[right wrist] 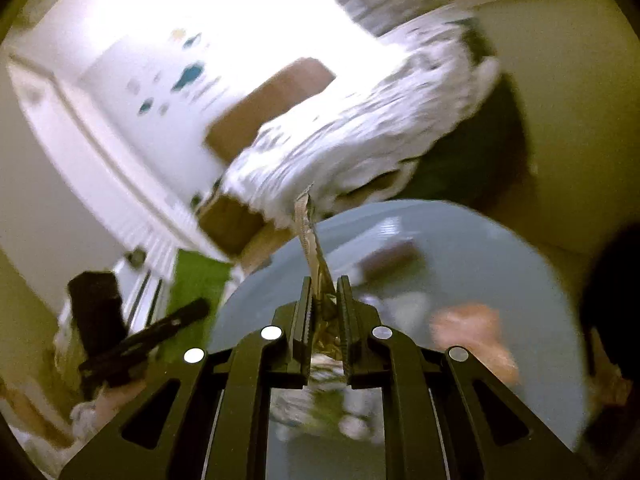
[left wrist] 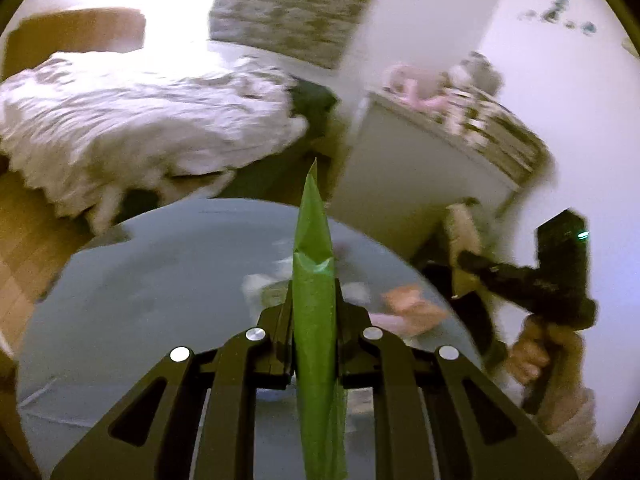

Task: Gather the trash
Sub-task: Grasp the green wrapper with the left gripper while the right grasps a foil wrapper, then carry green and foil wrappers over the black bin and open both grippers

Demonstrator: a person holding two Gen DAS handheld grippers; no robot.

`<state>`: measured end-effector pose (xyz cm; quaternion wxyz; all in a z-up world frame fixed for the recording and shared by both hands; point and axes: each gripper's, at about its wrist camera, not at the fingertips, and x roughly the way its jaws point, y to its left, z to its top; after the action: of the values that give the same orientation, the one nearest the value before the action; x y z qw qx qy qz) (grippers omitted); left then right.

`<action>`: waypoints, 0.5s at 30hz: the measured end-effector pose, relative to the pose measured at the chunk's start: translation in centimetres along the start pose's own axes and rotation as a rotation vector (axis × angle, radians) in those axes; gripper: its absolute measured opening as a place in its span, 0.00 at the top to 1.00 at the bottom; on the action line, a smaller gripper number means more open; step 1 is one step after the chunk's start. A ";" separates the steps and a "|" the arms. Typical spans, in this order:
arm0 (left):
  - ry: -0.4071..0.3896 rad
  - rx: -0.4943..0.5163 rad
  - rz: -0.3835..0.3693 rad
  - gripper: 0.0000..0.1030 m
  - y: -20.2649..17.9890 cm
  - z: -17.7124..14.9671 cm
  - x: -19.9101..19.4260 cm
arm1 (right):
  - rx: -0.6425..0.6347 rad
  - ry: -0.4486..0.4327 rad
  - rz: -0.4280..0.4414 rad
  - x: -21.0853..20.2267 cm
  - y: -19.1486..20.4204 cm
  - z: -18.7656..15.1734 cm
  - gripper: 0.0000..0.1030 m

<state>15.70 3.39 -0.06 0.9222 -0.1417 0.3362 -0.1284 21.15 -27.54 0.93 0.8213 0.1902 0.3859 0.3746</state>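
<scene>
A green wrapper [left wrist: 313,280] is clamped between the closed jaws of the left claw [left wrist: 313,312]; it stands on edge, its pointed tip projecting well past the fingertips, above the round grey table [left wrist: 140,280]. A crinkled gold wrapper [right wrist: 310,240] is pinched in the right claw [right wrist: 325,300], jaws closed on it, a serrated strip rising beyond the fingertips, also above the table [right wrist: 500,260].

More litter is seen on the table under the claws, blurred: an orange piece [left wrist: 412,304] to the right of the left claw, white scraps [left wrist: 264,284] just beside it. In the right wrist view an orange piece [right wrist: 472,332] lies right of the claw, and a brown object [right wrist: 392,260] farther back; what these are cannot be told.

In the left wrist view the right claw [left wrist: 466,259] is seen at the right, off the table edge, held by a hand [left wrist: 536,344], with a pale piece at its tip. In the right wrist view the left claw [right wrist: 202,306] is seen at lower left, over a green mat [right wrist: 196,280].

Beyond the table a bed [left wrist: 132,120] with a rumpled white cover is noted, a wooden headboard [left wrist: 76,36] behind it, and a white cabinet [left wrist: 408,176] to the right with soft items on top. Both views are motion-blurred.
</scene>
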 end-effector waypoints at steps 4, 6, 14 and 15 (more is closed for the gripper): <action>0.025 0.073 -0.094 0.85 -5.4 0.5 2.4 | 0.114 -0.085 -0.088 -4.7 -5.7 -1.1 0.88; 0.044 0.105 -0.138 0.85 -8.1 0.7 4.3 | 0.161 -0.120 -0.121 -6.4 -8.0 -1.5 0.88; 0.119 0.169 -0.289 0.85 -16.4 0.7 12.1 | 0.336 -0.221 -0.226 -10.1 -16.4 -3.3 0.88; 0.130 0.178 -0.300 0.85 -17.2 0.7 13.1 | 0.359 -0.232 -0.238 -10.3 -17.5 -3.6 0.88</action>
<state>23.39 -16.81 -1.19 0.8779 -0.0993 0.3575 -0.3028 22.19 -46.64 -6.79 0.8515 0.3283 0.3690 0.1762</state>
